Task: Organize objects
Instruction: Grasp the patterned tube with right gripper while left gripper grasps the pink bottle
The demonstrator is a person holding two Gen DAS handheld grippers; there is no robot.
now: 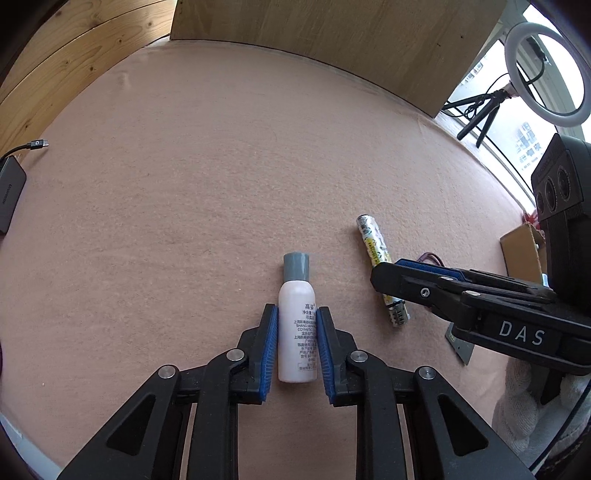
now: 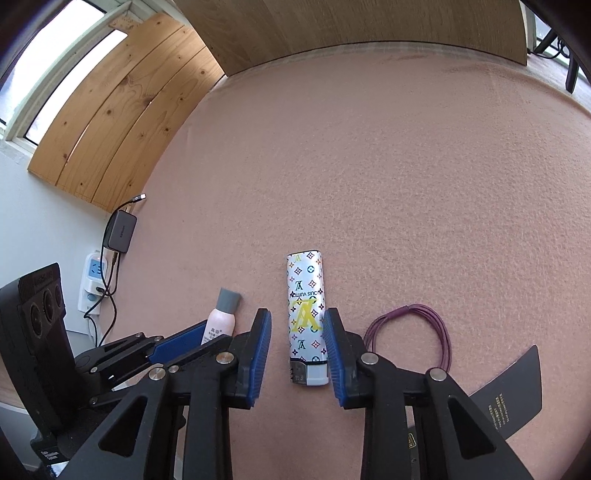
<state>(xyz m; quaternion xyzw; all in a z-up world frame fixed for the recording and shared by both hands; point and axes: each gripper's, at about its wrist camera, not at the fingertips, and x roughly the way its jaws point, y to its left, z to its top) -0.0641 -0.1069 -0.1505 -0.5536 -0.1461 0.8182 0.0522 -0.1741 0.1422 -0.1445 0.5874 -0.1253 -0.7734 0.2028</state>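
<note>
The left gripper (image 1: 296, 341) is clamped on the bottle (image 1: 297, 328): both blue pads press against the sides of the white body, which lies flat on the pink mat (image 1: 207, 184) with its grey cap pointing away. The right gripper (image 2: 298, 341) straddles the lighter (image 2: 306, 321), which lies flat on the mat; its right pad touches the lighter's side, while a strip of mat shows between the left pad and the lighter, so the jaws stand apart and not clamped. The lighter's metal head end is nearest the camera, its patterned body running away from it. Bottle and lighter lie side by side, close but not touching. Just right of the lighter is a purple cord loop (image 2: 413, 332), and nearer the right edge a black card (image 2: 513, 395). At the mat's far left edge sit a dark adapter (image 2: 120, 234) and its cable. Wooden boards (image 2: 332, 26) stand along the far edge. In the left wrist view a ring light (image 1: 546, 74) stands at far right.
</note>
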